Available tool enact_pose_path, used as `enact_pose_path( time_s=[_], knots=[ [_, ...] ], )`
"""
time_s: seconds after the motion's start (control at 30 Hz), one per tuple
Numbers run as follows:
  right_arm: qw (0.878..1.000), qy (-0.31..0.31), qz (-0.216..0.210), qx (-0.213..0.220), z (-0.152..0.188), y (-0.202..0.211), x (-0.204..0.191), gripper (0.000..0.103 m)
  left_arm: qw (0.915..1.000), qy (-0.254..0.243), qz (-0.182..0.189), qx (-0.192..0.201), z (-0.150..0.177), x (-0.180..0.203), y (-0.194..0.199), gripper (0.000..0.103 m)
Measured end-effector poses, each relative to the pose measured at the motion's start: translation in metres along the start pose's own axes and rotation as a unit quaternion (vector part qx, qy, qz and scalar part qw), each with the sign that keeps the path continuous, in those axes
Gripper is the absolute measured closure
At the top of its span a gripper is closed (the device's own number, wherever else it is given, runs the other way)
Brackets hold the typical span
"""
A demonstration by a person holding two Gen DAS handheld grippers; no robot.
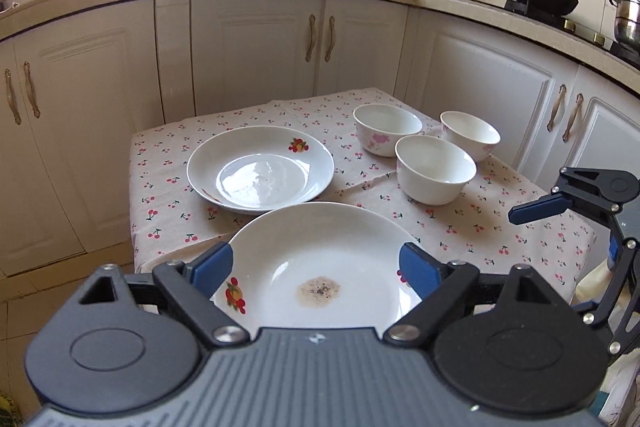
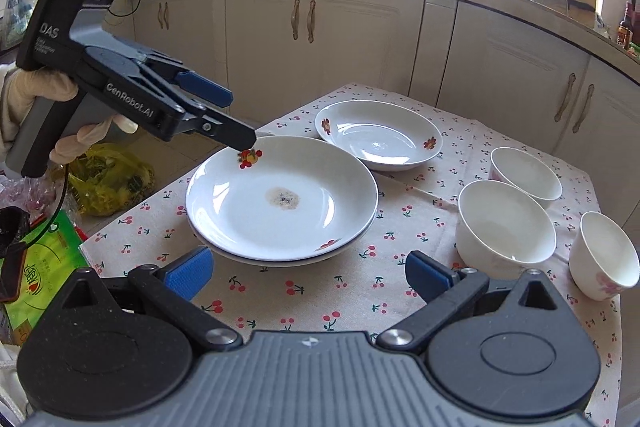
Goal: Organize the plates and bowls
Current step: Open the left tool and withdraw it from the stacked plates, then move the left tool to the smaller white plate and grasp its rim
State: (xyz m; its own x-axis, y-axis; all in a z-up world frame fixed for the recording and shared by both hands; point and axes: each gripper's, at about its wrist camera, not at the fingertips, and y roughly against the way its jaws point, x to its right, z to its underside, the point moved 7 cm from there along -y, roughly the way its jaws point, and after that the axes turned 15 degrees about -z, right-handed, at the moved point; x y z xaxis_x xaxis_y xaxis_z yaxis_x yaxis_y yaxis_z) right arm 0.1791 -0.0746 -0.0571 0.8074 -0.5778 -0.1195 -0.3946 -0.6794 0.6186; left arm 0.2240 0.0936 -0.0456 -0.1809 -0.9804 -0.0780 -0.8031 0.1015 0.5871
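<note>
Right wrist view: the cloth-covered counter [image 2: 360, 287] lies ahead of the right gripper [image 2: 306, 273], whose jaws are released and empty. Just beyond them sits a stained plate [image 2: 280, 203] stacked on another; the left gripper [image 2: 236, 119], jaws released, hangs over its far-left rim. A second plate [image 2: 378, 135] lies farther off, three bowls [image 2: 506, 223] to the right.

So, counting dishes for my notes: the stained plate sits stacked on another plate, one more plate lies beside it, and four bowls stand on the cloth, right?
Not four: the right wrist view shows three bowls on the cloth. The rest holds: stained plate stacked, another plate beside it.
</note>
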Motion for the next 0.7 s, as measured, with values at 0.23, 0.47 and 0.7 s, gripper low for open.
enact_pose_path(
  time_s=[0.23,0.47,0.7],
  knots=[
    [1.000,0.012,0.007,-0.005,-0.007,0.001,0.006,0.000,0.9998,0.011,-0.017,0.004,0.005,-0.008,0.007,0.013],
    [0.999,0.027,0.009,-0.014,-0.028,-0.013,0.025,0.000,0.9998,0.002,-0.020,-0.001,-0.006,-0.014,-0.010,0.013],
    [0.998,0.051,0.006,-0.024,-0.053,-0.031,0.048,0.000,0.9996,-0.012,-0.018,-0.019,-0.021,-0.022,-0.039,0.013]
  ],
)
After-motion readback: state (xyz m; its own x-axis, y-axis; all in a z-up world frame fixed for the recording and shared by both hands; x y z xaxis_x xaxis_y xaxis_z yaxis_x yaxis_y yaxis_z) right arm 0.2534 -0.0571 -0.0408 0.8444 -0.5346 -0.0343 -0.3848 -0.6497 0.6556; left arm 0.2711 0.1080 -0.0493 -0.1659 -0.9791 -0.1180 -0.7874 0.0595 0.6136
